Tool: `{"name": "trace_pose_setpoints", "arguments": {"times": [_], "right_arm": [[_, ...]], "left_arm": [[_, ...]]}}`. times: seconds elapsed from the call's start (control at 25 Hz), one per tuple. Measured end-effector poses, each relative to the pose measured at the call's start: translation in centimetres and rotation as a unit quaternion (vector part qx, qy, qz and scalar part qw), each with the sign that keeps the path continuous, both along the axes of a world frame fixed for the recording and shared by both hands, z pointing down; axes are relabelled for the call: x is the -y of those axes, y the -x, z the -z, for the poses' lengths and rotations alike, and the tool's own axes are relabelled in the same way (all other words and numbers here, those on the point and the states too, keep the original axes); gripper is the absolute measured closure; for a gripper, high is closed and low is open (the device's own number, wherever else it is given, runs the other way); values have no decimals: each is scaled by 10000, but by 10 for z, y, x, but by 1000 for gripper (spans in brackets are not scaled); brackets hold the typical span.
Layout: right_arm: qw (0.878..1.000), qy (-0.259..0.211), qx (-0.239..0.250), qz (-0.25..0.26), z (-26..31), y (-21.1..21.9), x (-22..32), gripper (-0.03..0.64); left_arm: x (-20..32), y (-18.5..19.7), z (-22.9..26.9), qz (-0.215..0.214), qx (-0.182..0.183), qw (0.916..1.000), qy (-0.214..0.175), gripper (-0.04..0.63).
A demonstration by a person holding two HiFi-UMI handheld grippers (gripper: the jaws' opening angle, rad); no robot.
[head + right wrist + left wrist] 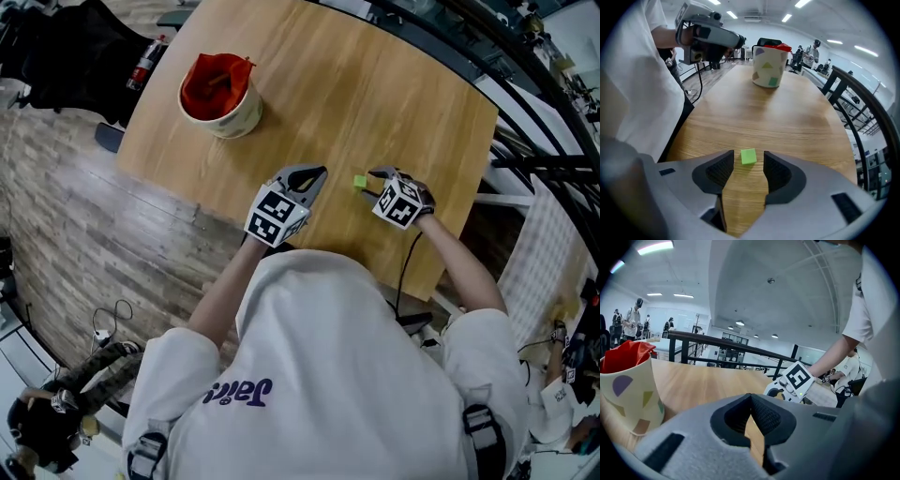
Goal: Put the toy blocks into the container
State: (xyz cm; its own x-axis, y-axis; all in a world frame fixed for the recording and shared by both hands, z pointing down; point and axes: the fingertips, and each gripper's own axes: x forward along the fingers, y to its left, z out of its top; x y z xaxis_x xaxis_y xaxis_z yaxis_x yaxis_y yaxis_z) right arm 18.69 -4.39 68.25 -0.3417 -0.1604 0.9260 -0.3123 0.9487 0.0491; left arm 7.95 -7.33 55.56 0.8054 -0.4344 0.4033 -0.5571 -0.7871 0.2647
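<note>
Green block [748,156] lies on the table [375,94], well apart from the cup [246,111], on the person's side of it. Right gripper [748,164] is spread, with the block at its jaw tips, pads not touching. Left gripper [751,401] is pressed together, empty, also well short of the cup. Risks: the block sits only at the tips, so closing now may squirt it forward. An off-centre jaw could nudge it aside.

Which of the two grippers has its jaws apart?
The right gripper: its jaws stand apart, with the green toy block on the table between their tips, untouched. The left gripper has its jaws together, empty.
</note>
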Motion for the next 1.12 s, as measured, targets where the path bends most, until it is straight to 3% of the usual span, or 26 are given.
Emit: {"name": "trace_pose_setpoints", "arguments": {"times": [0.4, 0.56, 0.76, 1.12], "right_arm": [[9955, 236, -557, 735, -48, 10, 4, 427], [9937, 219, -618, 912, -50, 7, 0, 479], [9912, 201, -406, 1246, -19, 21, -1, 479], [9844, -68, -241, 1743, 82, 92, 32, 480]], "left_arm": [[-32, 11, -5, 362, 184, 9992, 34, 588], [-47, 13, -6, 515, 236, 9984, 37, 588], [-65, 23, 0, 526, 449, 9976, -72, 588], [-39, 83, 26, 723, 122, 9967, -340, 588]]}}
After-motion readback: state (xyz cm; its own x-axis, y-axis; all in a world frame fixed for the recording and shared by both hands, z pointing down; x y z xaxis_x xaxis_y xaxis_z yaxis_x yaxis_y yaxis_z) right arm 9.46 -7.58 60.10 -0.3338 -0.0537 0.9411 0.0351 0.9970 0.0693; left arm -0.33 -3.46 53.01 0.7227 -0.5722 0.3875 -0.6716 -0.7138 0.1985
